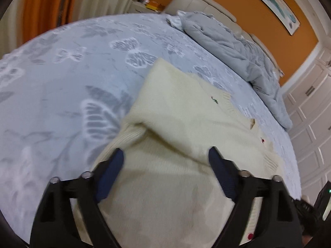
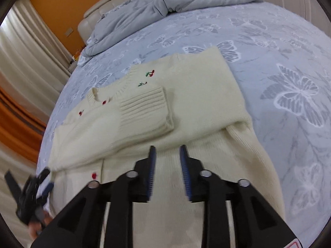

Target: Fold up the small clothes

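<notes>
Left wrist view: left gripper point(image 1: 165, 157) spread wide above cream knit sweater point(image 1: 186, 111), gripping nothing. Sweater spread on butterfly-print bedspread point(image 1: 62, 78), sleeves folded across chest, grey duvet point(image 1: 238, 47) bunched beyond. Right wrist view: right gripper point(image 2: 167, 155) parted narrowly over sweater hem, clamping nothing.
</notes>
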Demonstrator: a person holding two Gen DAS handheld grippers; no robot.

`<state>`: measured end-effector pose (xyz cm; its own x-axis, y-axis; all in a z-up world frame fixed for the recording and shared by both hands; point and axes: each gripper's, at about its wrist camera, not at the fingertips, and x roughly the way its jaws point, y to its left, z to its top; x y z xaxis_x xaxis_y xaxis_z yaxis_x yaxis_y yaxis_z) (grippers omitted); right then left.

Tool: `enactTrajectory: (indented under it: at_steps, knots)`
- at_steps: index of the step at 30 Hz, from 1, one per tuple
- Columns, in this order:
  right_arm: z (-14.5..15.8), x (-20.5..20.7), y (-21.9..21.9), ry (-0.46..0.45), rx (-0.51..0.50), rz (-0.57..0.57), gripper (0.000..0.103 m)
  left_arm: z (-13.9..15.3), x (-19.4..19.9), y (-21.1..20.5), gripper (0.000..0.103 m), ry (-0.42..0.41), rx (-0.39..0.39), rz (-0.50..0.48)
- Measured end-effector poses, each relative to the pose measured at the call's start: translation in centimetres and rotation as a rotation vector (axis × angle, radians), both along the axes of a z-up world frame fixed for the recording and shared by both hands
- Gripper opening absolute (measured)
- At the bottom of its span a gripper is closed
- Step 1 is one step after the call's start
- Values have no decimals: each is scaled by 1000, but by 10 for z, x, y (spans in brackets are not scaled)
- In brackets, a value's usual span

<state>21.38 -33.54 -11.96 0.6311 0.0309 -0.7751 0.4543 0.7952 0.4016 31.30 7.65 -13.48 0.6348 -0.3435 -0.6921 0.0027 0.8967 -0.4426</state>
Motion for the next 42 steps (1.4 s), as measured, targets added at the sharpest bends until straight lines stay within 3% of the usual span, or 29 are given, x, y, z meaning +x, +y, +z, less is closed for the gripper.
enactTrajectory:
  at_steps: [2,4,5,6,7,10,12,13,14,15,17,21,24,26,29,31,34,37,40,42]
  knots:
    - [-9,18,-4,17,71,-23,53,2,3,1,82,26,-15,25]
    - [-20,33,-9,38,116,-69,53,1,12,5,82,72,-66,74]
    - [-20,38,-9,45,114,-77,43,1,18,7,81,90,-85,99]
    - [-17,44,-8,56,101,-73,29,0,23,7,74,104,-88,127]
    - [-11,49,-7,42,104,-48,11,-1,31,7,61,128,-65,159]
    - [35,30,-6,-179,58,3,10,-7,49,0,46,188,46,191]
    - [32,22,-8,-191,-29,-1,9,-10,49,-4,45,179,92,189]
    - [12,27,-12,-100,-72,-2,9,-11,46,-8,46,157,127,180]
    - [-22,33,-19,28,-39,4,9,-12,44,-14,46,137,166,166]
    - [-34,27,-22,3,-16,3,8,-13,41,-19,48,117,207,152]
    - [-26,19,-25,-16,6,-18,10,-14,37,-24,49,86,257,131]
    - [-3,-11,-24,11,1,-53,18,-8,34,-19,54,78,221,79]
    - [26,-62,-20,-8,-37,-44,30,7,6,-7,62,118,196,11]
    - [43,-111,-13,28,-105,-41,54,13,-19,2,70,143,189,-22]
    - [53,-180,3,91,-185,-23,60,22,-69,19,76,156,247,-66]
    - [52,-224,13,141,-212,-19,63,27,-108,28,90,151,313,-89]
    - [40,-276,31,206,-258,11,68,31,-159,37,94,143,426,-112]
    - [25,-289,37,240,-229,19,68,23,-193,44,95,174,452,-128]
    - [23,-282,36,189,-237,20,68,4,-205,50,95,243,428,-96]
    - [13,-278,27,186,-171,-20,68,-3,-207,48,95,281,433,-78]
